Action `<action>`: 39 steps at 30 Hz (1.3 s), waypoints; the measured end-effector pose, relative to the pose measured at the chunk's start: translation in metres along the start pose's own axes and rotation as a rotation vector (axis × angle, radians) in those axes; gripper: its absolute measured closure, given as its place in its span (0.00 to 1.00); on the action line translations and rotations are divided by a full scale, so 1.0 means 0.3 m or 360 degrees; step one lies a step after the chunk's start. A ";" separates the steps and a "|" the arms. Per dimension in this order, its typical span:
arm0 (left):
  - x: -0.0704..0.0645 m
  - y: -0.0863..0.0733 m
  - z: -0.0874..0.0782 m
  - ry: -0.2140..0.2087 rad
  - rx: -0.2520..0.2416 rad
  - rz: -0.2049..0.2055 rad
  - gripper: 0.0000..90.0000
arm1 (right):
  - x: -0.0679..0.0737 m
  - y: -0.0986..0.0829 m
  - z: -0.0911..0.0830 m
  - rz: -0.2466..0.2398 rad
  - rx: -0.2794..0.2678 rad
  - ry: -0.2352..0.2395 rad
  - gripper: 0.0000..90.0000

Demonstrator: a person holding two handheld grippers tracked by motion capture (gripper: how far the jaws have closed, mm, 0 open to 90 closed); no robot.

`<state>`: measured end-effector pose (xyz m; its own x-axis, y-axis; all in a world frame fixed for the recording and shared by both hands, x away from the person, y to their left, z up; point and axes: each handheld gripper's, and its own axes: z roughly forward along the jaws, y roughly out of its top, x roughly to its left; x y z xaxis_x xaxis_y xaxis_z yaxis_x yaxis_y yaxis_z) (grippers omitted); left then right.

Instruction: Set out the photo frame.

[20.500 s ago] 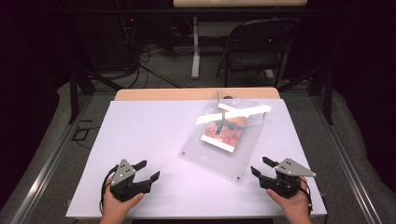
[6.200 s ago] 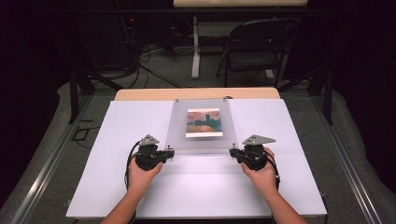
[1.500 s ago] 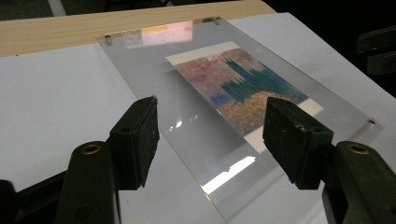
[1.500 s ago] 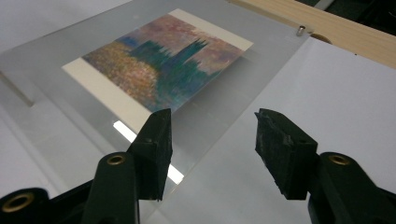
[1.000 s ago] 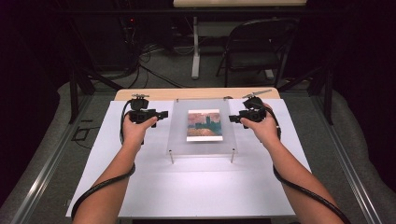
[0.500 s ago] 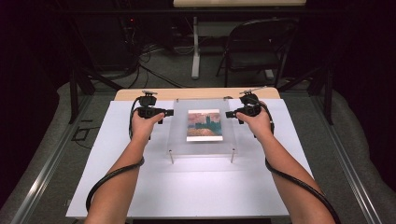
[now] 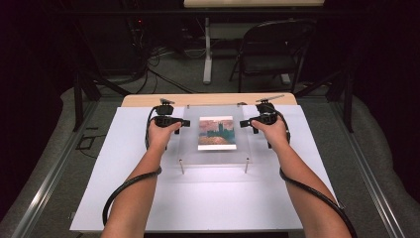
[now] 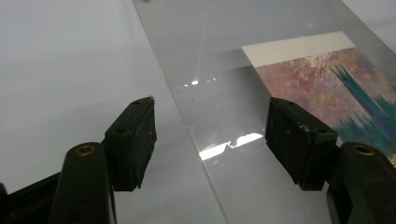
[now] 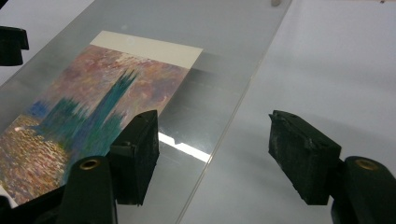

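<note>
High view: white table [image 7: 208,198], clear frame [image 7: 215,148] lying centred toward far edge, raised on small pegs; two near pegs [image 7: 182,166] visible at front corners. Print [image 7: 216,132] sits inside frame, mid-panel.

L gripper [image 7: 179,122] at frame's left edge near far corner, held in L hand [image 7: 161,134], cable trailing back along forearm. R gripper [image 7: 246,122] at frame's right edge, opposite, held in R hand [image 7: 271,131]. Both point inward toward print.

Left gripper view: L gripper [image 8: 210,135] jaws wide apart, straddling frame edge [image 8: 187,121] – one jaw over bare table [image 8: 65,70], other over the clear panel close to print [image 8: 336,84]. No contact with frame seen; gap on both sides.

Right gripper view: R gripper [image 9: 212,151] jaws likewise wide, straddling opposite frame edge [image 9: 233,112]. One jaw over panel beside print [image 9: 79,116], other over table [image 9: 341,60]. Nothing clamped. Contact w/ panel surface: cannot tell.

Chair [image 7: 272,49] and cables on floor beyond table.
</note>
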<state>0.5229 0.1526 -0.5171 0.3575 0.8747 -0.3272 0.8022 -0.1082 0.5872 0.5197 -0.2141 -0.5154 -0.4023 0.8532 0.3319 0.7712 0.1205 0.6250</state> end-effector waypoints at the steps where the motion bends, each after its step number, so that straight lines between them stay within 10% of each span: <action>1: 0.001 -0.002 0.003 -0.0005 0.0003 0.0001 0.38 | 0.000 -0.002 0.004 0.0010 0.0005 0.0005 0.37; 39: 0.003 -0.017 0.064 -0.0164 0.0091 -0.0142 0.33 | 0.018 -0.008 0.086 0.0130 0.0113 0.0140 0.35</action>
<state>0.5282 0.1449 -0.5348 0.3284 0.8292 -0.4523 0.8577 -0.0613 0.5104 0.5284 -0.1966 -0.5335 -0.3761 0.8143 0.4422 0.8348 0.0906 0.5430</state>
